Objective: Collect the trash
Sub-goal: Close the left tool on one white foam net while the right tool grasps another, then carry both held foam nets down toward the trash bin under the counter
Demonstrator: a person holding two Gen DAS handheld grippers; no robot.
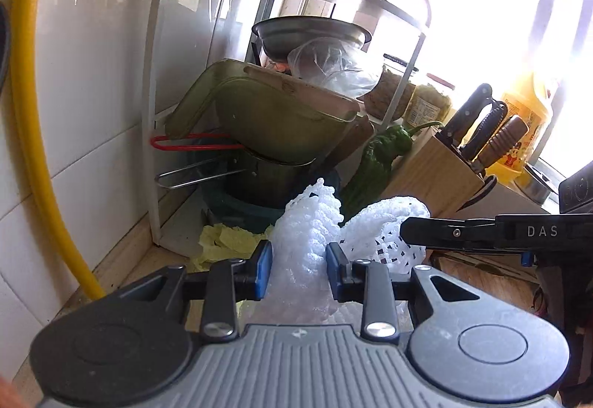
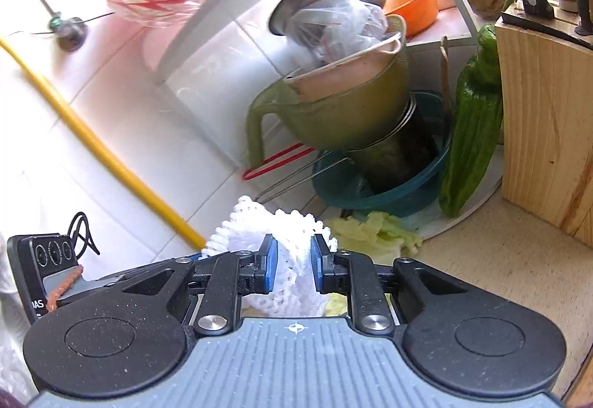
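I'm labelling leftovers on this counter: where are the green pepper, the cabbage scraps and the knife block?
green pepper [image 2: 472, 133], right wrist view, middle of its body
cabbage scraps [image 2: 374, 234], right wrist view, pale leaf centre
knife block [image 2: 545, 133], right wrist view, wooden front face

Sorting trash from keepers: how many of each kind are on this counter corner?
White foam nets: 2
Green pepper: 1
Leaf scrap pile: 1
Knife block: 1
Total: 5

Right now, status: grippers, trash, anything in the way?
Left gripper shut on white foam net. Right gripper shut on foam net too. Cabbage scraps on counter. Green pepper, knife block close ahead.
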